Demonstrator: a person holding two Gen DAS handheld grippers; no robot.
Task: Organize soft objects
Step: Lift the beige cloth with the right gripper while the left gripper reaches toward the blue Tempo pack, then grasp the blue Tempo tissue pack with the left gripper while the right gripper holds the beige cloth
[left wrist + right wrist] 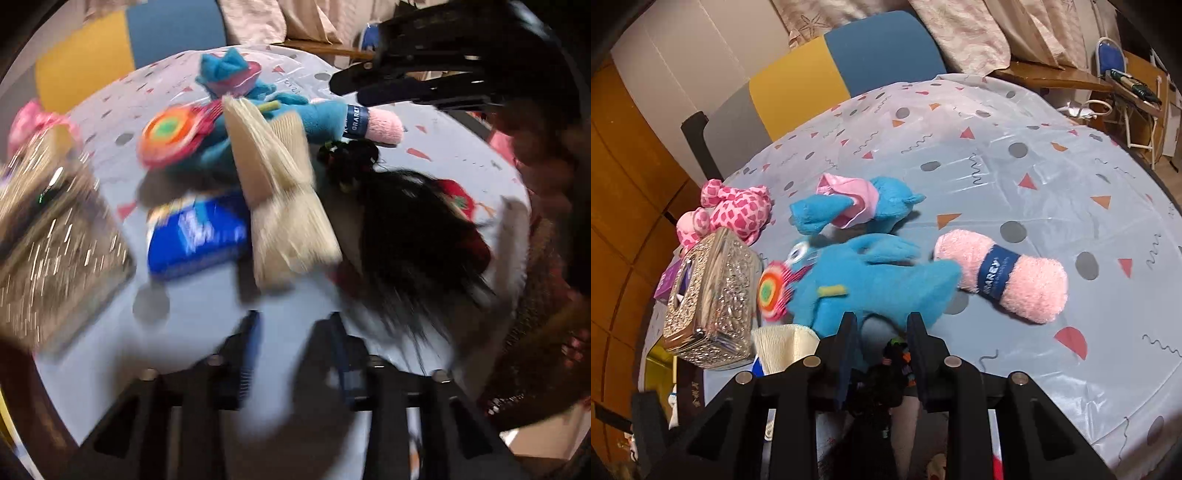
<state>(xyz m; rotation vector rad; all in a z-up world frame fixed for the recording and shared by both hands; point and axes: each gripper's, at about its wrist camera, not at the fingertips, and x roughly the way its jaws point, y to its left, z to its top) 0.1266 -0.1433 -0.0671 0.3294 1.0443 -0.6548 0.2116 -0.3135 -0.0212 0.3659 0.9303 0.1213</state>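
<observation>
A blue plush toy (871, 280) with a rainbow lollipop lies mid-table; it also shows in the left wrist view (317, 118). A pink yarn skein (1004, 275) lies to its right. A pink spotted plush (738, 210) sits at the far left. A cream cloth (280, 192) lies in front of the blue plush, over a blue packet (199, 236). A black-haired doll (417, 236) lies at the right. My left gripper (293, 332) is open and empty above the table. My right gripper (882, 332) stands open around the doll's dark hair tie (894, 354).
A shiny silver tissue box (709, 306) stands at the table's left edge, blurred in the left wrist view (55, 251). The patterned grey tablecloth (1015, 166) covers a round table. A blue and yellow chair (849, 70) stands behind it. The right gripper's body (443, 66) hangs at upper right.
</observation>
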